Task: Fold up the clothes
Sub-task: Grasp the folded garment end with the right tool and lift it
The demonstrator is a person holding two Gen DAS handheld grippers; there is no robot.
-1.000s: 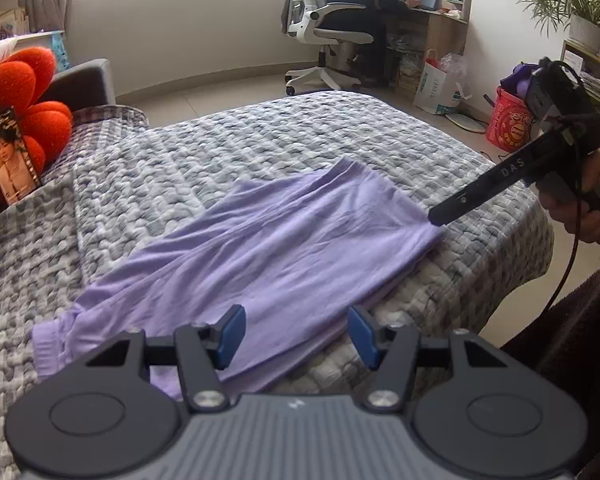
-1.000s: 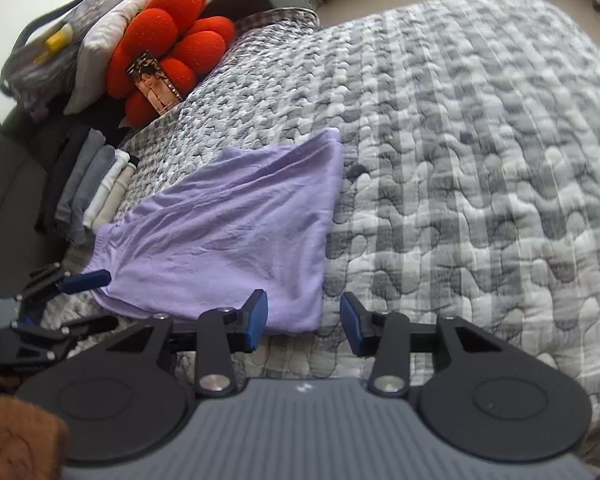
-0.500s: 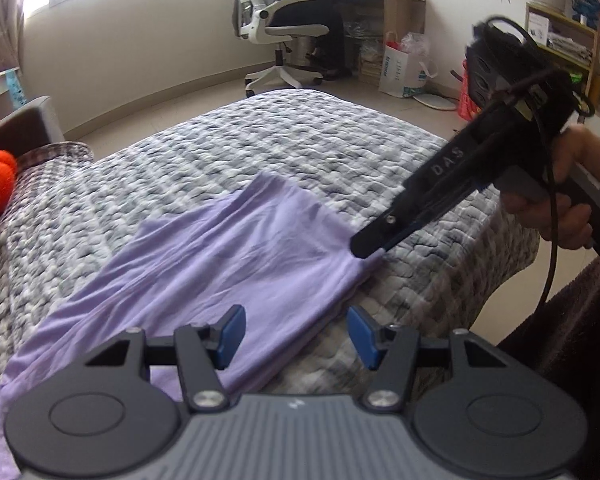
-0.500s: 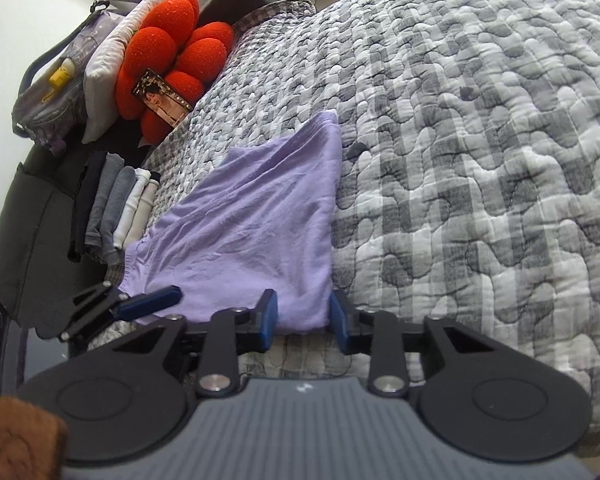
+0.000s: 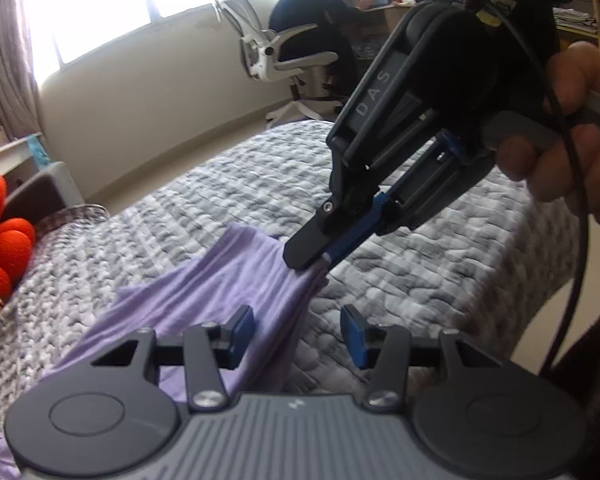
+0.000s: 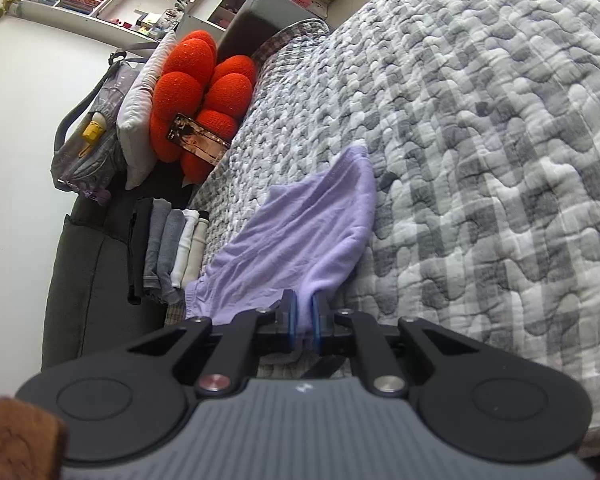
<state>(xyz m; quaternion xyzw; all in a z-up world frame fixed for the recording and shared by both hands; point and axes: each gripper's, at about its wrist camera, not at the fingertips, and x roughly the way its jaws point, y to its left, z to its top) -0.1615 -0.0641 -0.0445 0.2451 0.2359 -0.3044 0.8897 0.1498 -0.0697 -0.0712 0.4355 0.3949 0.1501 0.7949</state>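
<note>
A lavender garment (image 5: 220, 296) lies on the grey checked quilt (image 5: 420, 264); it also shows in the right wrist view (image 6: 300, 236). My right gripper (image 6: 304, 320) is shut on the garment's near corner and lifts it off the quilt; in the left wrist view it (image 5: 312, 260) pinches the cloth just ahead of my left gripper. My left gripper (image 5: 298, 330) is open and empty, hovering over the lifted edge, its left finger over the cloth.
A stack of folded clothes (image 6: 168, 248) stands beside the bed by a dark sofa (image 6: 84, 280). An orange flower cushion (image 6: 196, 92) and a bag (image 6: 88, 140) lie at the bed's head. An office chair (image 5: 280, 56) and a seated person (image 5: 316, 28) are beyond the bed.
My right gripper closed on the garment's corner and raised it, bunching the cloth. My left gripper moved right and closer to the right gripper, still open.
</note>
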